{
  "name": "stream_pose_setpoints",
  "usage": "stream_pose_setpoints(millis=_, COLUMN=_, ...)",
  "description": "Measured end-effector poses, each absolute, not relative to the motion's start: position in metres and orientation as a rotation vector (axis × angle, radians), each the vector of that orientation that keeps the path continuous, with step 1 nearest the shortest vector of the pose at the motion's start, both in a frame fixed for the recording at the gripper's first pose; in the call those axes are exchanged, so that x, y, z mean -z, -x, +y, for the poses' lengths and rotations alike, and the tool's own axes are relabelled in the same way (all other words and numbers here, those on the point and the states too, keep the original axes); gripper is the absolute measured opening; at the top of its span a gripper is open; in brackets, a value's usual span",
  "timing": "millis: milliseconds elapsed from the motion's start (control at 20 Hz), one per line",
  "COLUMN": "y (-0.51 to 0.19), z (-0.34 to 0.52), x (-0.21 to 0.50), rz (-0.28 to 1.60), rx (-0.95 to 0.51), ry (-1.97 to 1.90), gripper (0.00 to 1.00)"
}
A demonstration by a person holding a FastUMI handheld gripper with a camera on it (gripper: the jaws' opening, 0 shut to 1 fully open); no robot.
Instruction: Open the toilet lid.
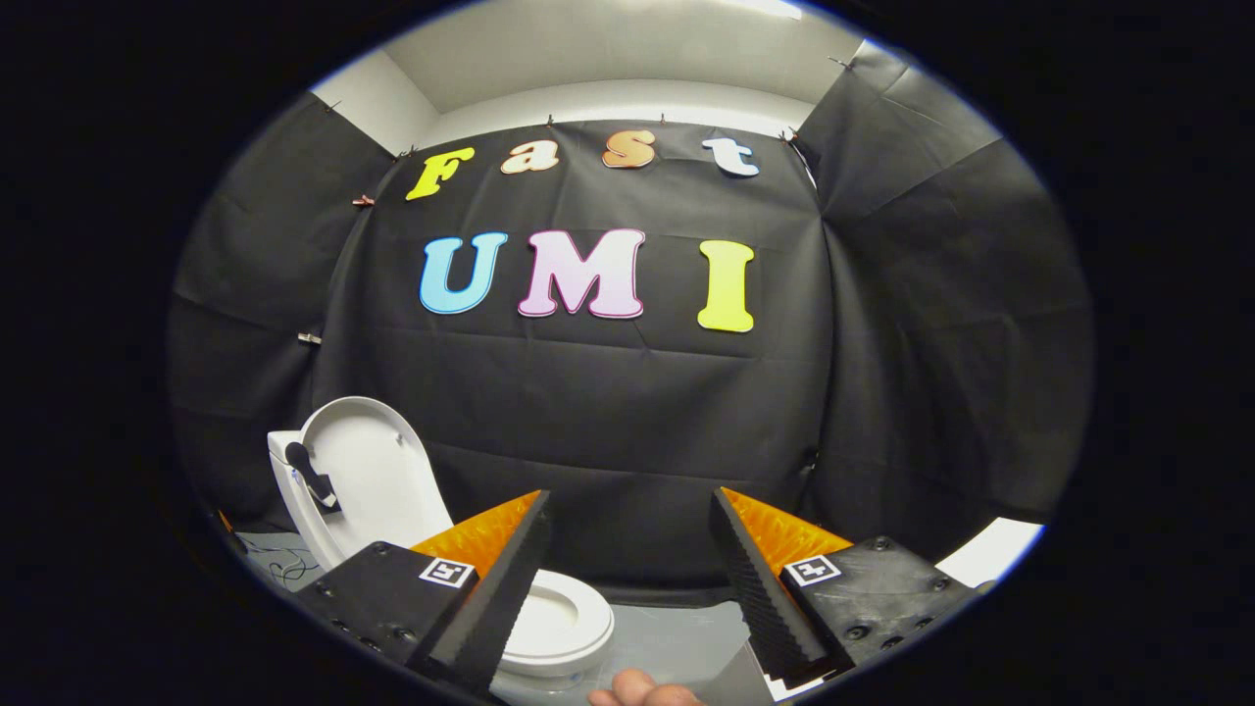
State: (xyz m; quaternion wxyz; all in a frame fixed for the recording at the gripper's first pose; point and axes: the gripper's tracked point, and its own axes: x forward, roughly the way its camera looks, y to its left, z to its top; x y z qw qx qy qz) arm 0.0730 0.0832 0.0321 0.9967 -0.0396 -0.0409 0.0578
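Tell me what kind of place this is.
Probably a staged recording booth, not a real bathroom: black cloth walls hang behind a small white toilet, its lid raised. The open hand-held gripper holds nothing.

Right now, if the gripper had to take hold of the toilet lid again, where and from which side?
The toilet lid already stands upright, leaning back behind the seat, so its curved top rim is the free edge. Judging by that pose, come from the front over the seat and pinch the thin rim. The gripper is open, holding nothing, with the lid beyond its left finger.
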Motion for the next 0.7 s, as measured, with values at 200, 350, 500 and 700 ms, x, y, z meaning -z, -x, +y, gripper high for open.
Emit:
stream_pose_setpoints(millis=200, y=-0.075, z=0.078, x=-0.031, rz=-0.080, rx=-0.097, ry=0.078, gripper=0.99)
stream_pose_setpoints(millis=350, y=-0.075, z=0.076, x=-0.029, rz=-0.068, rx=-0.087, ry=0.082, gripper=0.99)
stream_pose_setpoints(millis=500, y=-0.078, z=0.077, x=-0.026, rz=-0.058, rx=-0.075, ry=0.064, gripper=0.99)
stream_pose_setpoints(millis=700, y=-0.083, z=0.077, x=-0.021, rz=-0.068, rx=-0.054, ry=0.026, gripper=0.99)
